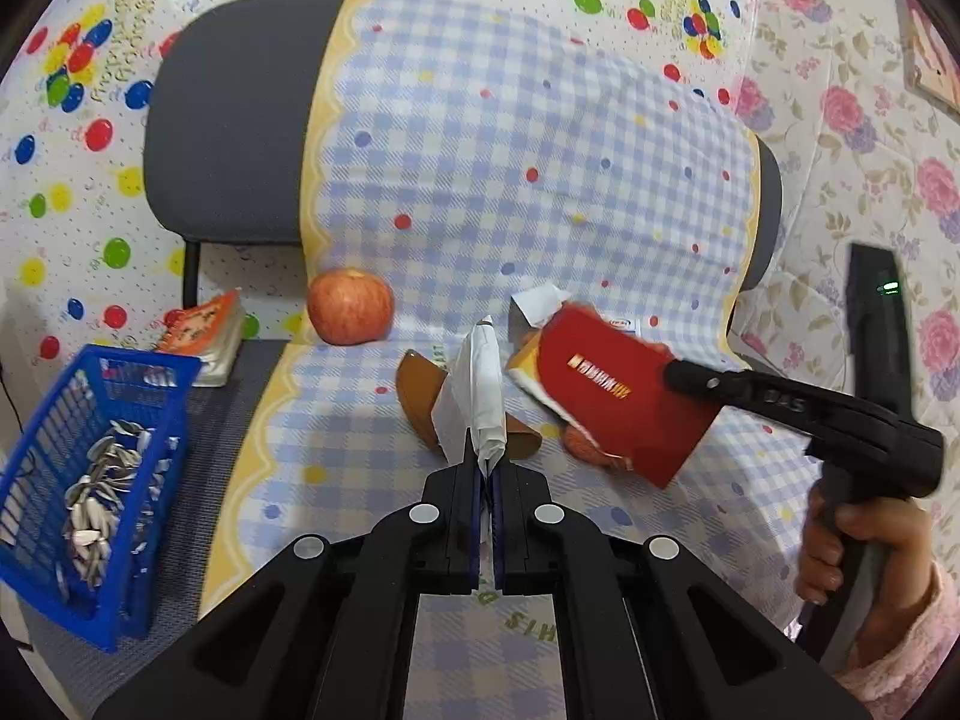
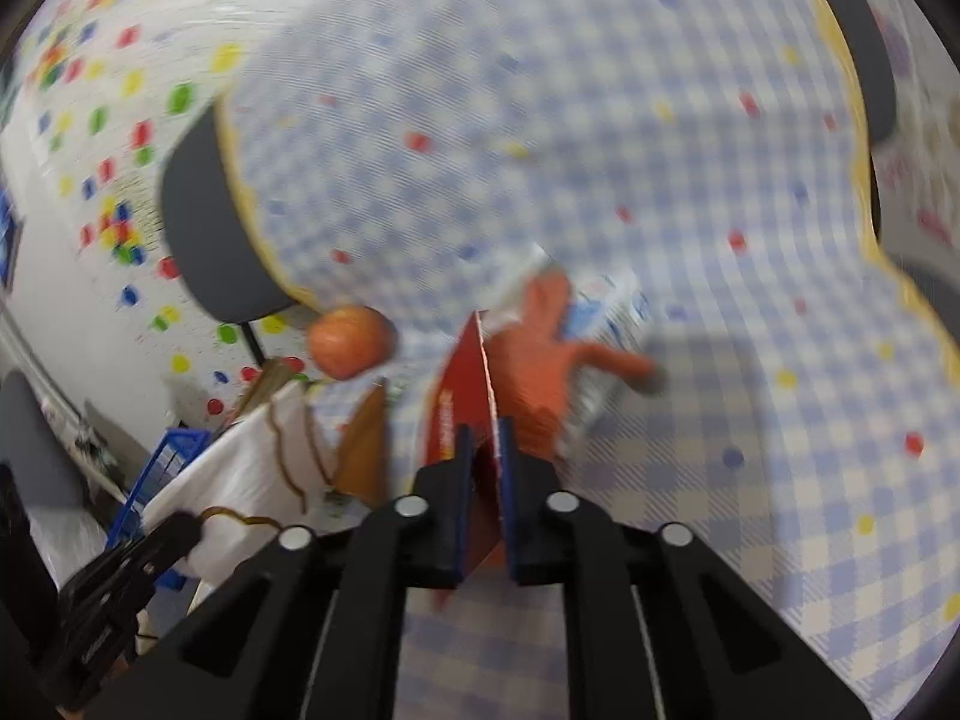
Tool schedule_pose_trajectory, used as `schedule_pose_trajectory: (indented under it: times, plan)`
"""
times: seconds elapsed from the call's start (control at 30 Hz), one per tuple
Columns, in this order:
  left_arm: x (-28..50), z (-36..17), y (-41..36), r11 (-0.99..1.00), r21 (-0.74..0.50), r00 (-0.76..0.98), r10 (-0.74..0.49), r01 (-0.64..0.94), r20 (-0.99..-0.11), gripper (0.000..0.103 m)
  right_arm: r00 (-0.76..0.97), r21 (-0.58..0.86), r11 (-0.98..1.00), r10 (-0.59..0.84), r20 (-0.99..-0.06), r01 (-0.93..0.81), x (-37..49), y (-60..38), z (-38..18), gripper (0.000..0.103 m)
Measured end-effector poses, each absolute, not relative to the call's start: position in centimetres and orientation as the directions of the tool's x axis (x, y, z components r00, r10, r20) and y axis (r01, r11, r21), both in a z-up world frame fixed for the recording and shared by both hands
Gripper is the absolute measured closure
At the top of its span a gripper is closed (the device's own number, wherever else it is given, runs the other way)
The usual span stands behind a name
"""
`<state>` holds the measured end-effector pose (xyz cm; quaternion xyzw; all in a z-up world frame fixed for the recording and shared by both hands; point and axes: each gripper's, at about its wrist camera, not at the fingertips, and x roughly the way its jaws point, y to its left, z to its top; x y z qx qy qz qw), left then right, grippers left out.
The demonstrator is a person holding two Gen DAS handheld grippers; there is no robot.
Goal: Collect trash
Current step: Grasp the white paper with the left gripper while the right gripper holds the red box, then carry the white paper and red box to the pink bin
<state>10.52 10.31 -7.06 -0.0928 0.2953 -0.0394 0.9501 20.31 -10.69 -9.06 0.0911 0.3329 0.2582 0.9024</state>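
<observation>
A home room: a cloth-draped chair [image 1: 240, 120], floral sheets [image 1: 852, 138] and an apple [image 1: 350, 306].

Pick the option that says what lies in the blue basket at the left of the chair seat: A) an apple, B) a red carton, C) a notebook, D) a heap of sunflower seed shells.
D: in the left wrist view the blue basket holds a pile of grey-and-white striped seed shells, while the apple sits on the checked cloth further back.
</observation>
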Motion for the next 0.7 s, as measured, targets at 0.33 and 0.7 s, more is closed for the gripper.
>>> schedule_pose_trajectory:
  times: [0.33,0.7]
  plan:
    - [5.9,-3.3,9.1,0.976,-0.206,0.863,-0.164,0.071,-0.478,0.100,0.748,0.186,0.868,0.493,-0.445,-0.461,10.4,-12.5,-3.0,0.101]
    - [1.4,-4.2,0.3,0.939,-0.183,0.806,-0.343,0.290,-0.482,0.100,0.796,0.170,0.923,0.383,-0.468,-0.344,1.0,-19.1,-4.2,0.101]
